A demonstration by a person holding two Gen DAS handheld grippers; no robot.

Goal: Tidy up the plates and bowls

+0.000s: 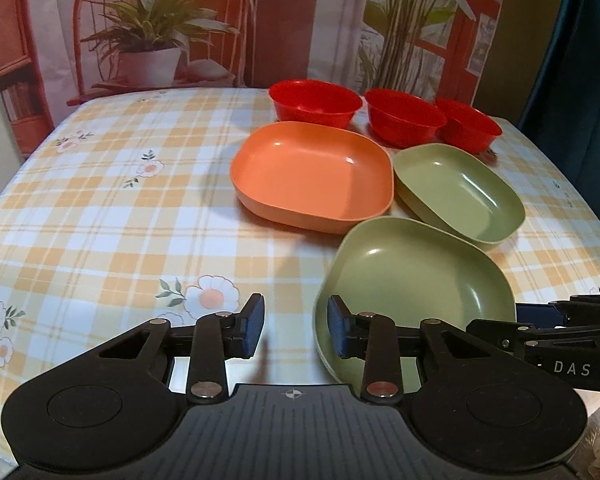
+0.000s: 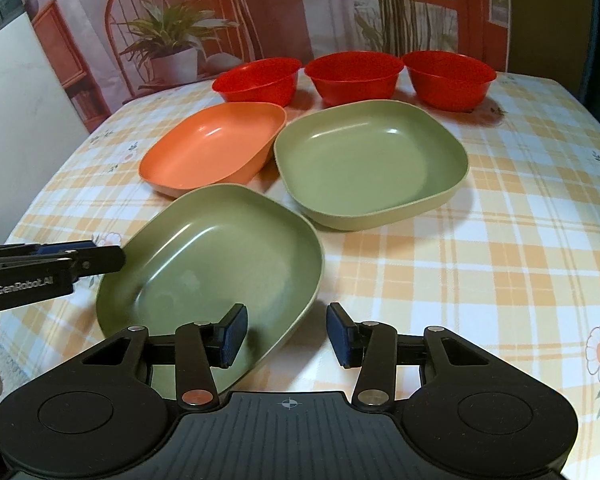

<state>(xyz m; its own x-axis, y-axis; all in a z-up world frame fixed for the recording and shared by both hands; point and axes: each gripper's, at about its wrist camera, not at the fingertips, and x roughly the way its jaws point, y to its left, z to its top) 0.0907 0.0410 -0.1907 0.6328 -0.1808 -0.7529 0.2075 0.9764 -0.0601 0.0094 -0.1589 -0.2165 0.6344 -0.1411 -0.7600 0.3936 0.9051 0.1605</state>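
Note:
Three red bowls [image 1: 315, 102] [image 2: 260, 79] stand in a row at the table's far side. In front of them lie an orange plate [image 1: 312, 174] [image 2: 216, 146] and a green plate [image 1: 460, 192] [image 2: 372, 164]. A second green plate [image 1: 416, 280] [image 2: 216, 264] lies nearest. My left gripper [image 1: 296, 328] is open, its right finger over this near plate's left rim. My right gripper [image 2: 288, 334] is open, its left finger over the plate's right rim. Each gripper shows in the other's view: the left [image 2: 80, 256], the right [image 1: 548, 328]. Nothing is held.
The table carries a yellow plaid flowered cloth [image 1: 120, 200] [image 2: 500, 240]. A printed backdrop with a chair and potted plants [image 1: 152, 40] hangs behind the far edge. A dark curtain [image 1: 580, 80] is at the right.

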